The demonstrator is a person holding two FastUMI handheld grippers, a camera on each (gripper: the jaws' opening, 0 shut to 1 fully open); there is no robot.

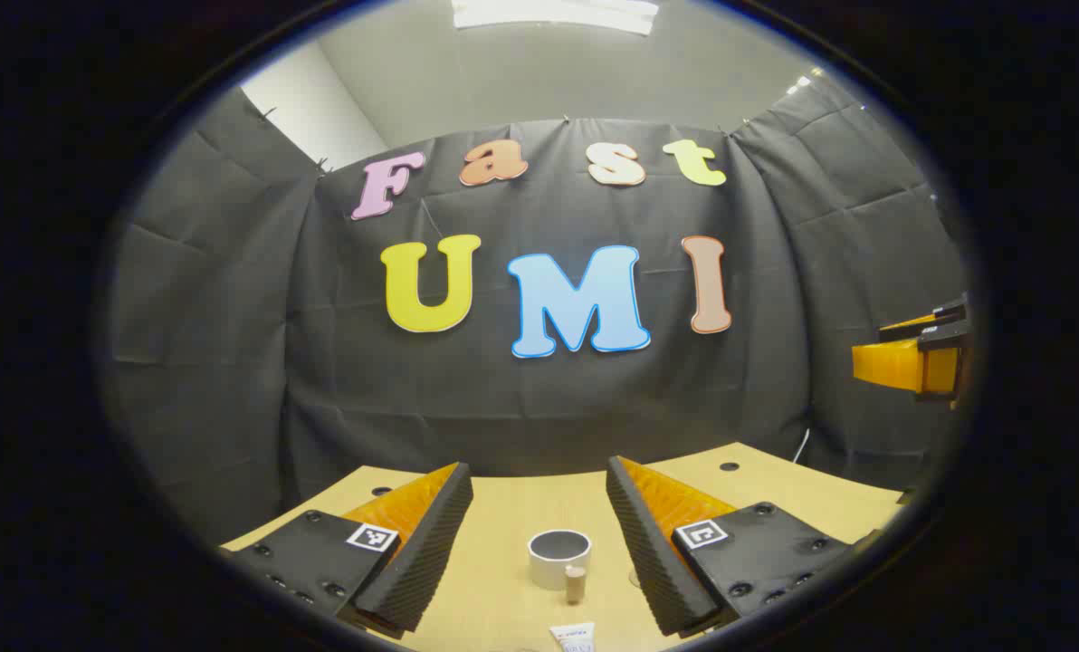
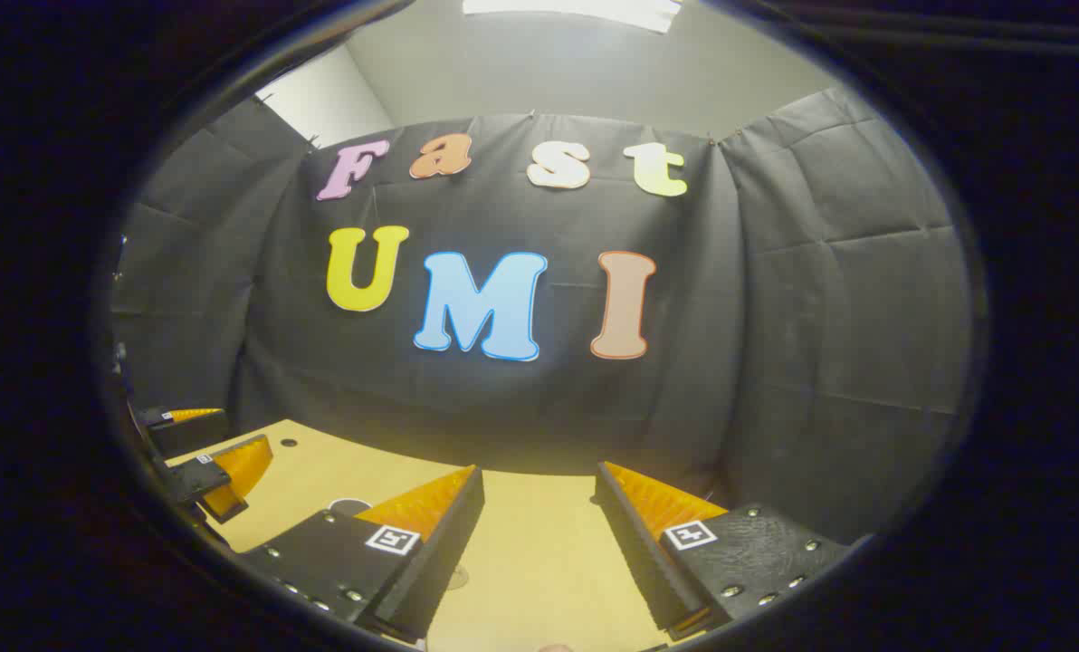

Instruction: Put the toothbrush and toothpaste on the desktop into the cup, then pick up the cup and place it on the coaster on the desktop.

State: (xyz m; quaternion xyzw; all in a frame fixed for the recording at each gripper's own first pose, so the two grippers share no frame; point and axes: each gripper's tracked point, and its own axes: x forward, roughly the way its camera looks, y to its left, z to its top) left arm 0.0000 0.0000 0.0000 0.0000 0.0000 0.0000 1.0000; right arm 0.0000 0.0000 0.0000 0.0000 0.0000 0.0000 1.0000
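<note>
the left gripper (image 1: 539,534) has its fingers spread wide with nothing between the ribbed pads, hanging above the desk (image 1: 503,507). looking past them in the left gripper view, the cup (image 1: 558,558) stands upright on the desk, mouth open to the ceiling, roughly midway across and back from the near edge. just in front of it, touching or nearly so, is a small brownish upright thing (image 1: 576,583); i cannot tell what it is. nearer the near edge lies the end of a white tube (image 1: 574,638), probably the toothpaste, mostly cut off. i cannot pick out the toothbrush with any certainty.

the right gripper (image 2: 539,534) also has its fingers wide apart and empty, over a bare stretch of desk toward the right side.

judging by looks, the tube should be light and soft, so a pinch across its flat body should hold it without much squeeze. the cup looks like a rigid, smooth-walled, light thing that could tip or slide; clamping across its wall below the rim seems safest.
</note>
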